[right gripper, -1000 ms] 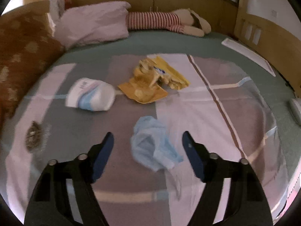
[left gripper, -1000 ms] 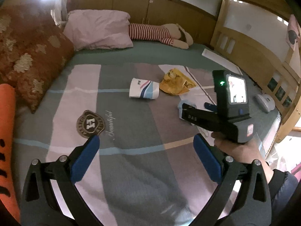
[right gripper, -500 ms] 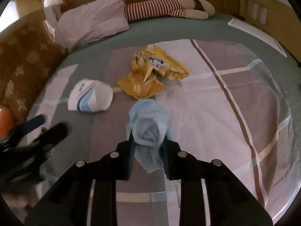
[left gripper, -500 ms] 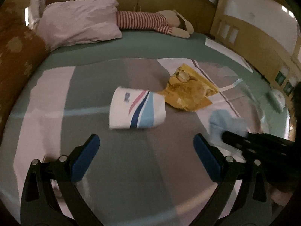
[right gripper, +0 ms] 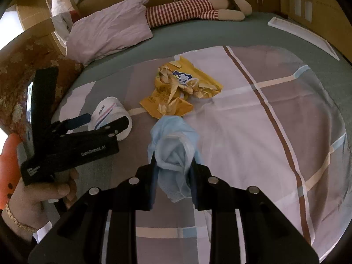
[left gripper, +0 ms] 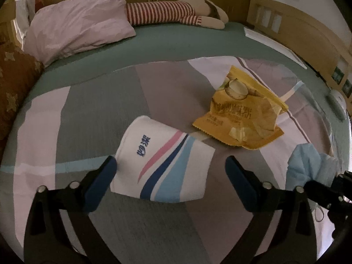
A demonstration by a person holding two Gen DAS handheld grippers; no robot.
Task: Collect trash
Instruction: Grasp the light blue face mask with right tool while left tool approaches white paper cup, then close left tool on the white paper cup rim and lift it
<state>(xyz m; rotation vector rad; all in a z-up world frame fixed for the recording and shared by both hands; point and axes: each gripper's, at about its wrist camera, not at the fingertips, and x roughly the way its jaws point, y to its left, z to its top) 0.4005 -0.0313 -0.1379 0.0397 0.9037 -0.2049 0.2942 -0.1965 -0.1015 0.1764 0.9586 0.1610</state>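
A white paper cup [left gripper: 162,165] with pink and blue stripes lies on its side on the bed. My left gripper [left gripper: 170,171] is open, its blue pads on either side of the cup. The cup also shows in the right wrist view [right gripper: 110,114], with the left gripper [right gripper: 96,121] around it. A torn yellow snack wrapper [left gripper: 242,118] lies beyond the cup and also shows in the right wrist view [right gripper: 178,92]. My right gripper [right gripper: 173,167] is shut on a crumpled light blue face mask [right gripper: 176,140], lifted off the bed. The mask shows at the right of the left wrist view [left gripper: 308,167].
A pink pillow [left gripper: 77,33] and a striped stuffed toy [left gripper: 176,13] lie at the head of the bed. A brown patterned cushion [left gripper: 13,88] is at the left. A wooden bed rail [left gripper: 297,28] runs along the right. A white device [left gripper: 338,103] sits at the right edge.
My left gripper has moved forward until its pads flank the paper cup. My right gripper closed on the blue mask and lifted it.
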